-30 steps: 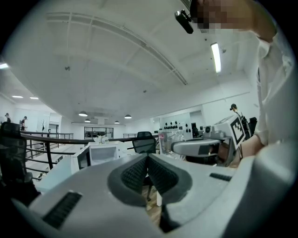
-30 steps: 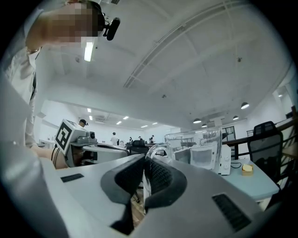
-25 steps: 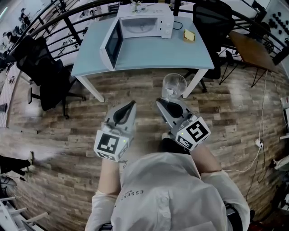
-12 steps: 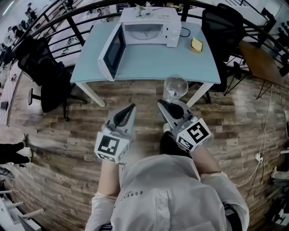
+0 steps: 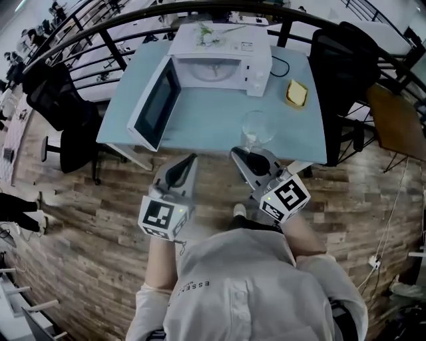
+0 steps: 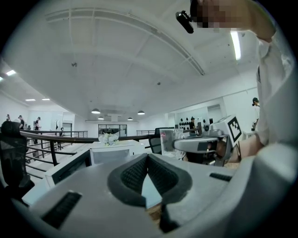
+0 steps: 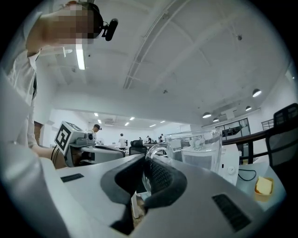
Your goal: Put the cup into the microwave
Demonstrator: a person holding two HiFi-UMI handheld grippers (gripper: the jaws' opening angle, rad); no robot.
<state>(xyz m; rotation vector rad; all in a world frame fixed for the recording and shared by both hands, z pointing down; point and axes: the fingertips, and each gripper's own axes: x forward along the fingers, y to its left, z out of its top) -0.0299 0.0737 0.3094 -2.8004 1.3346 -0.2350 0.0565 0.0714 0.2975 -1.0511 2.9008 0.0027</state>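
Observation:
A clear glass cup [image 5: 256,128] with a handle hangs over the front edge of the light blue table [image 5: 219,123]. My right gripper [image 5: 245,155] is shut on the cup's handle [image 7: 156,153], and the cup's body [image 7: 198,151] stands upright just past the jaws. The white microwave [image 5: 223,56] sits at the table's far side, its door [image 5: 154,103] swung wide open to the left. My left gripper [image 5: 193,160] is shut and holds nothing, level with the right one and short of the table edge. In the left gripper view the pads [image 6: 139,172] meet, with the cup [image 6: 170,139] off to the right.
A yellow sponge-like block [image 5: 297,93] lies on the table right of the microwave, next to a black cable. Black office chairs stand at the left [image 5: 63,106] and right [image 5: 346,60]. A dark railing [image 5: 133,16] curves behind the table. The floor is wood plank.
Both grippers and the person have advanced toward the table. The table and microwave are nearer, and the cup has gone from over the floor to over the table's front edge.

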